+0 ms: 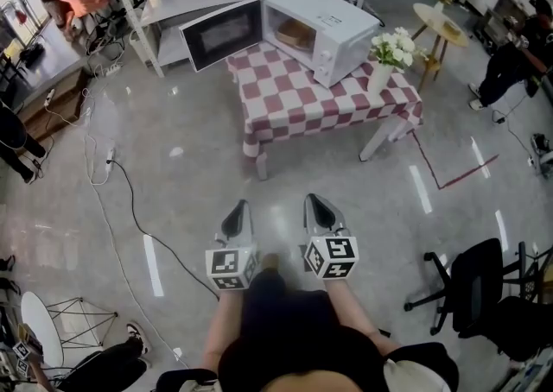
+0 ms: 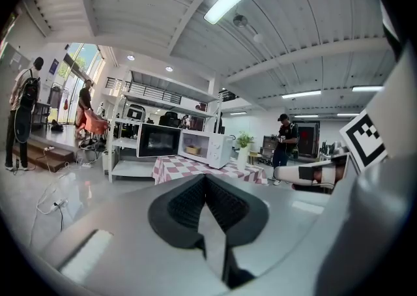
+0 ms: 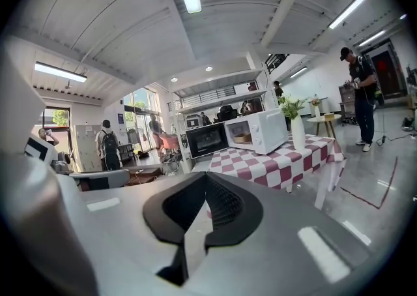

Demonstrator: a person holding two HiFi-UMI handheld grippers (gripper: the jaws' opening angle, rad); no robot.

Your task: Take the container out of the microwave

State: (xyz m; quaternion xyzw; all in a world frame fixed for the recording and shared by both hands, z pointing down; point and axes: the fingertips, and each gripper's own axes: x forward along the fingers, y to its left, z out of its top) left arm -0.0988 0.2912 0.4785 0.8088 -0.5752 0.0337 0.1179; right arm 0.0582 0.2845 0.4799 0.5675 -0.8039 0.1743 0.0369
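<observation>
White microwave (image 1: 333, 32) sat door-open at the far edge of the checkered table (image 1: 294, 101), tan container (image 1: 296, 34) inside it. Left gripper (image 1: 239, 206) and right gripper (image 1: 312, 201) both had jaws pressed together, empty, well short of it.

Upper centre, a smooth white microwave (image 1: 331, 17) sits on a checked cloth (image 1: 298, 92); the grey floor (image 1: 190, 209) is glossy.

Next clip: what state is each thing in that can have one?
Microwave door: open wide.
Container: inside the microwave.
Left gripper: shut, empty.
Right gripper: shut, empty.
Vase: upright on the table, with flowers.
</observation>
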